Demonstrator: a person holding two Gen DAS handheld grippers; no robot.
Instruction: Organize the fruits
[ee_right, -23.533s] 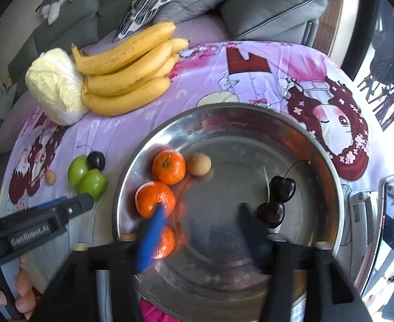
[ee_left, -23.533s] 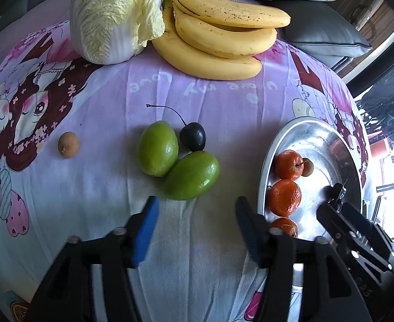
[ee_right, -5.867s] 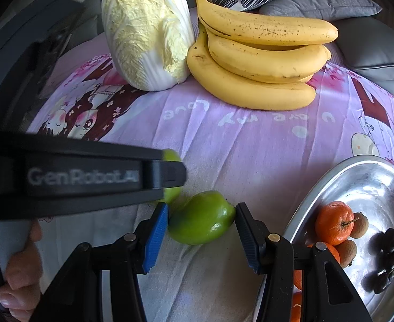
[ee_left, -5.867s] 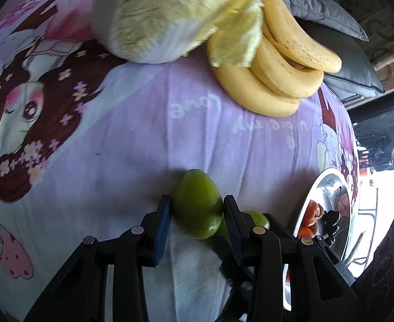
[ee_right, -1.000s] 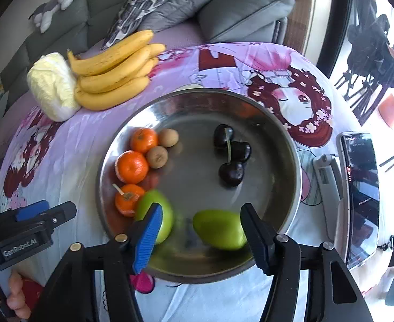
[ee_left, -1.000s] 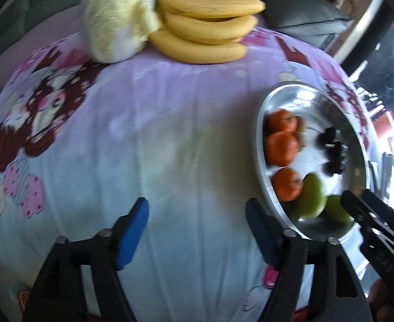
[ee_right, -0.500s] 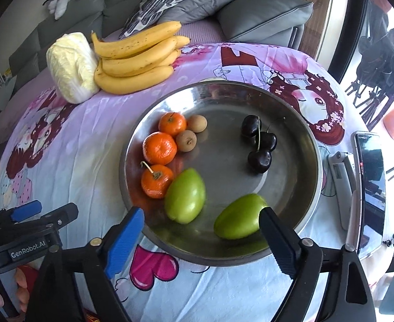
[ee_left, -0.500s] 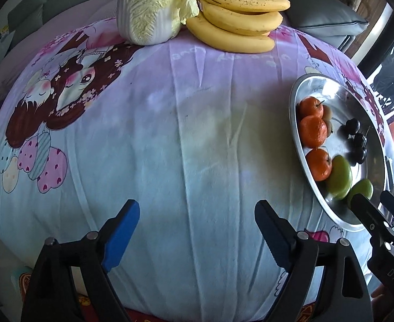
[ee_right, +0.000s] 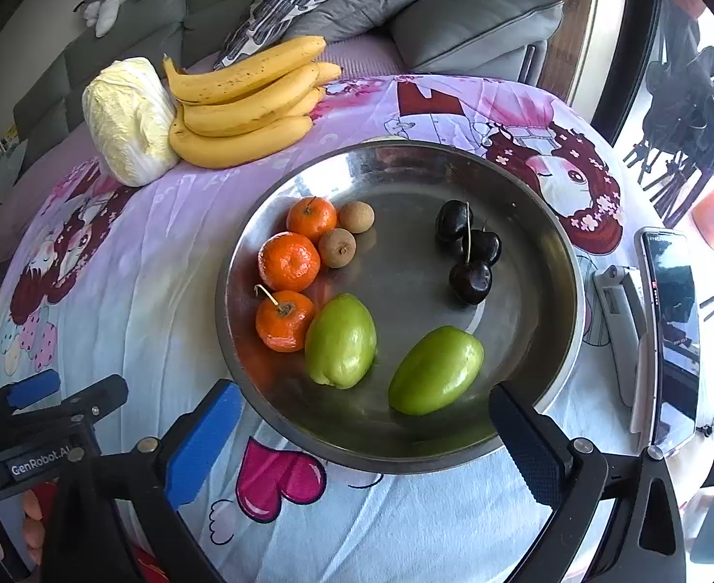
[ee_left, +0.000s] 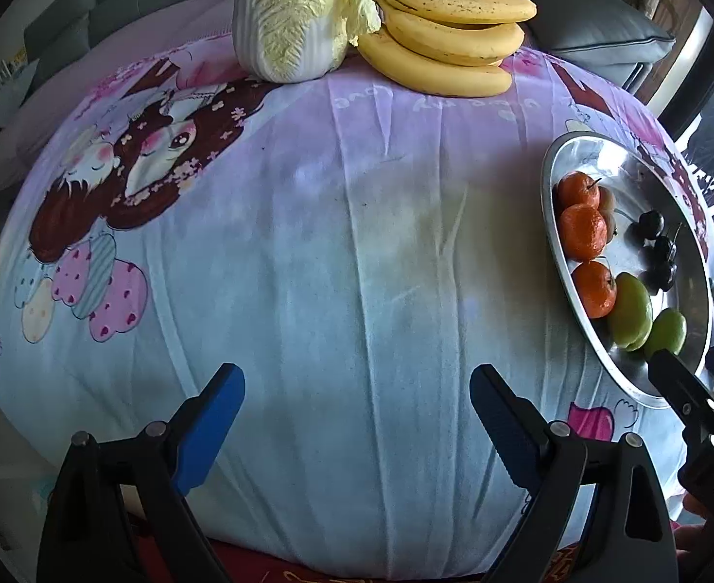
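Both green fruits are set in the steel bowl; the left gripper and right gripper, just widened, hold nothing. The bananas at eleven o'clock are judged next.

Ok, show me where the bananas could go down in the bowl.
The free patch in the steel bowl is its bare middle and far side, between the oranges with longans and the cherries. The near side is crowded by two green fruits. The bananas may overhang.
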